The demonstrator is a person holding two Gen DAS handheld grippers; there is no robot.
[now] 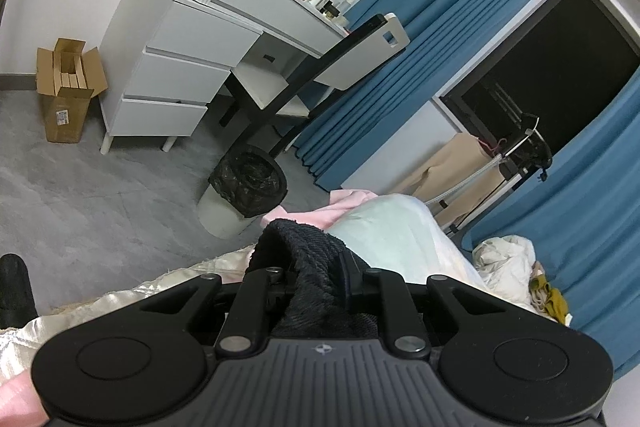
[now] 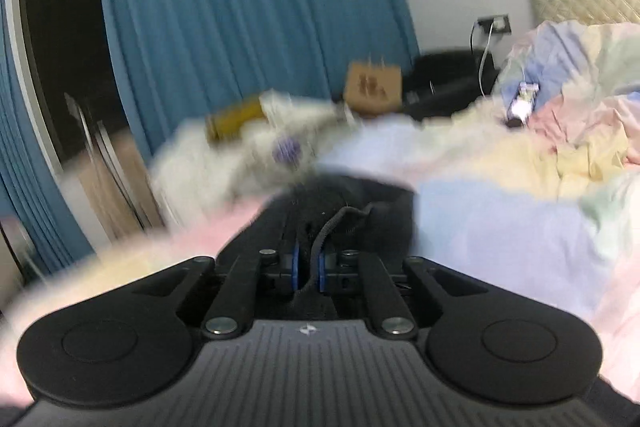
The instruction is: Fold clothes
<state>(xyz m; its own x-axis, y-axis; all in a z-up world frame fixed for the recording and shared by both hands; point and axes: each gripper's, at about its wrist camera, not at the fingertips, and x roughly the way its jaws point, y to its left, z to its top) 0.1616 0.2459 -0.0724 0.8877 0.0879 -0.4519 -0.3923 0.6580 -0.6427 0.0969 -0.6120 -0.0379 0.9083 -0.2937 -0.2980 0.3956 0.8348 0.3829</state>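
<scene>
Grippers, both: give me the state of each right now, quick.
Left gripper: closed on the dark garment.
Right gripper: closed on dark fabric, apparently the same garment; a black cord runs between its fingers.

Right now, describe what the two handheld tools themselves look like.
Both look alike. The left tool has a matte black body, a grey ribbed centre plate with a small round emblem, two round black discs at the sides, and black linkage bars with silver pivot pins. The right tool matches, with blue finger pads showing. No cables or sleeves are visible.

Bin before desk.
</scene>
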